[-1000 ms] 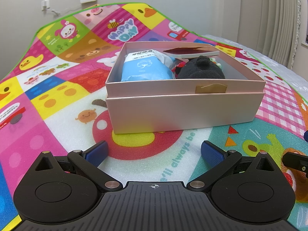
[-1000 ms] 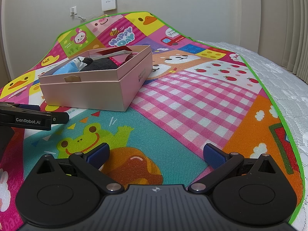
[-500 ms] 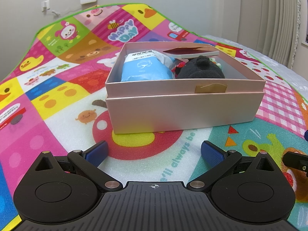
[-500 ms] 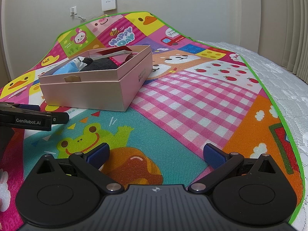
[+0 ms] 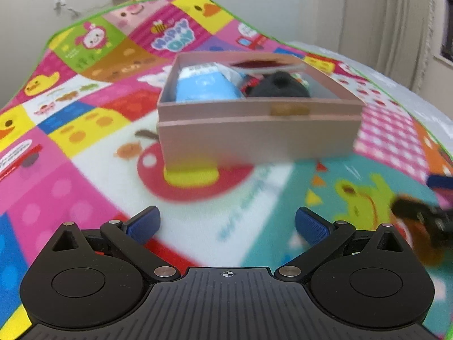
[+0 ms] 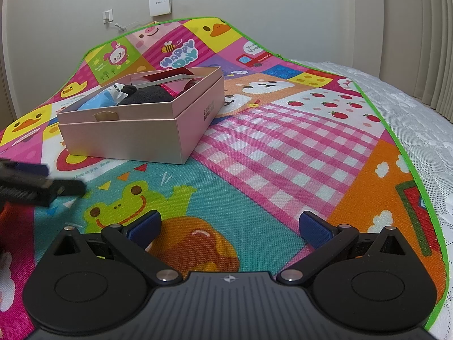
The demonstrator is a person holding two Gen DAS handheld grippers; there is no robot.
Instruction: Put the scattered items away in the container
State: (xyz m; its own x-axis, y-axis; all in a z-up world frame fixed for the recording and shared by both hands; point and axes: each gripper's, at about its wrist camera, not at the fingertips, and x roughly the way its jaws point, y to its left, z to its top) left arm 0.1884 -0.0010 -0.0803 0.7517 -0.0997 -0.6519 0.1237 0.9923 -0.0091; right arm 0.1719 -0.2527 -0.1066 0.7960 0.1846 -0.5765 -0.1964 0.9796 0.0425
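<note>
A pink open box [image 5: 254,138] stands on the colourful play mat [image 5: 85,153], straight ahead in the left wrist view, and at the left in the right wrist view [image 6: 136,138]. It holds a blue tissue pack [image 5: 203,87], a black plush item [image 5: 279,86] and a red-covered booklet [image 5: 263,65]. My left gripper [image 5: 228,223] is open and empty, a short way in front of the box. My right gripper [image 6: 230,225] is open and empty over the mat to the right of the box. The left gripper shows blurred at the left edge of the right wrist view [image 6: 36,187].
The mat [image 6: 283,153] lies on a white bed cover [image 6: 419,113] that shows along its right side. A wall with a socket [image 6: 107,15] and a white device [image 6: 159,0] is behind. The right gripper shows blurred at the right edge of the left wrist view [image 5: 424,212].
My left gripper has lifted and pulled back from the box, so the box looks smaller and the view is blurred. The right gripper has hardly moved.
</note>
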